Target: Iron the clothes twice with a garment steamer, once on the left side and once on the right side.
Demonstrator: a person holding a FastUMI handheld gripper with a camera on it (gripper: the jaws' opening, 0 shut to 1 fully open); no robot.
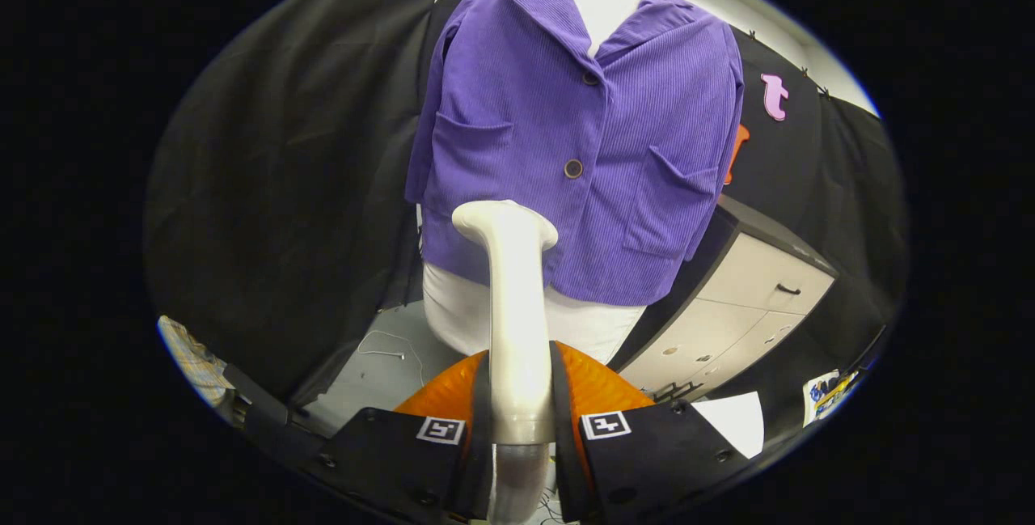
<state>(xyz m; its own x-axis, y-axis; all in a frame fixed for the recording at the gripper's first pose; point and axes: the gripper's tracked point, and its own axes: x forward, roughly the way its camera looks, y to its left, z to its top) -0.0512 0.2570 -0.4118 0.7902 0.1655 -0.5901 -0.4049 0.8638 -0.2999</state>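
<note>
The purple jacket (566, 137) hangs buttoned on a white form (517, 323), straight ahead at 12 o'clock from the fingers, and it is the largest thing here. At about 2 o'clock, beside the jacket, stands a pale cabinet (728, 306) with drawers. The garment steamer (513, 315) rises upright from between the fingers, and its flat head sits in front of the lower hem of the jacket; I cannot tell whether it touches the cloth. The gripper (517, 408) is closed tight on the steamer's handle, both fingers pressing its sides. I judge that the steamer is already taken up and brought to the clothes, but nothing shows that either pass, left or right, is done.
</note>
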